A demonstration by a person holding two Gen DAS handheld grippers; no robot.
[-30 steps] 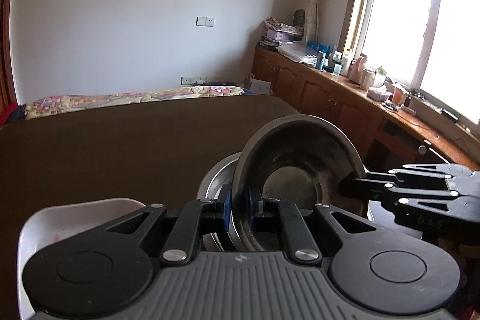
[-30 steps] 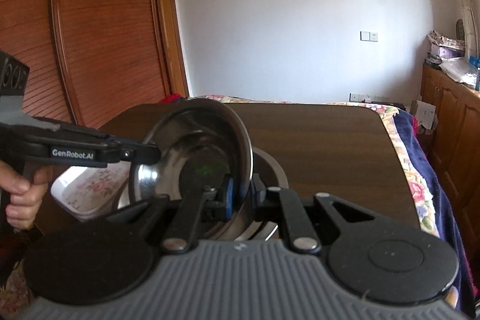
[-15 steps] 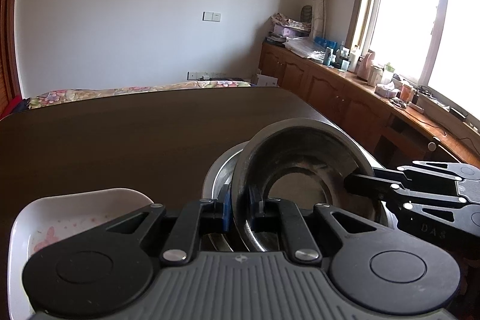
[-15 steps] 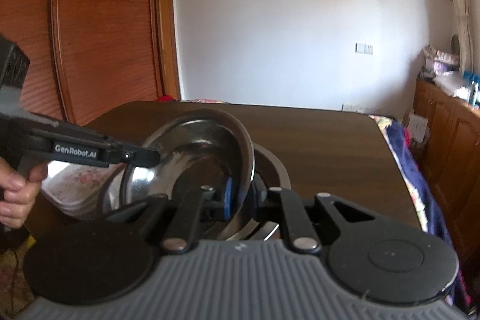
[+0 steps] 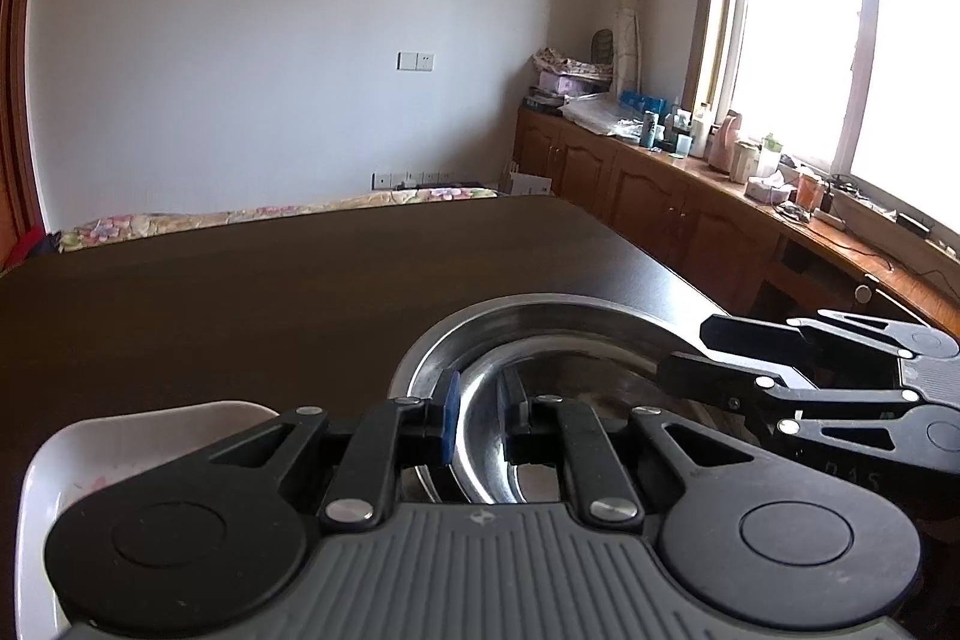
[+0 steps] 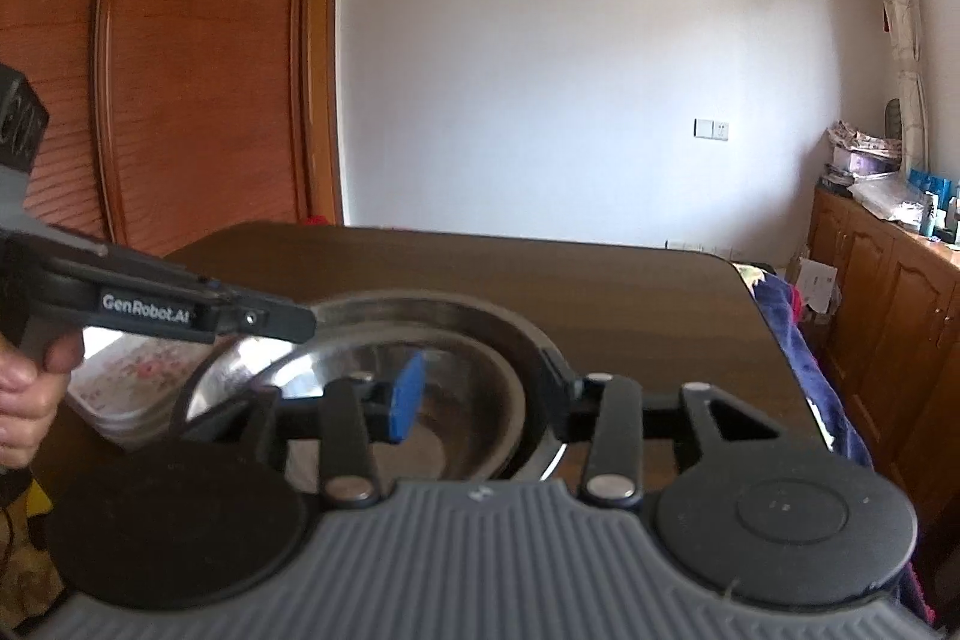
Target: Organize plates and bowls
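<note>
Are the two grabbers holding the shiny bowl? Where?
Neither grips it now. The left gripper and right gripper straddle the small steel bowl's rim, fingers opening, pads off it; it sits in the bigger bowl.

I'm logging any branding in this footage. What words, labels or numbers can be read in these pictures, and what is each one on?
"GenRobot.AI": white lettering on the side of the left gripper, right wrist view.
Faint embossed letters on the right gripper, left wrist view: too dim to read.
Labels on the bottles and boxes on the window counter: too small to read.

Far table [image 5: 288, 292] bare; stacked bowls [image 5: 540, 334] crowd near edge.
</note>
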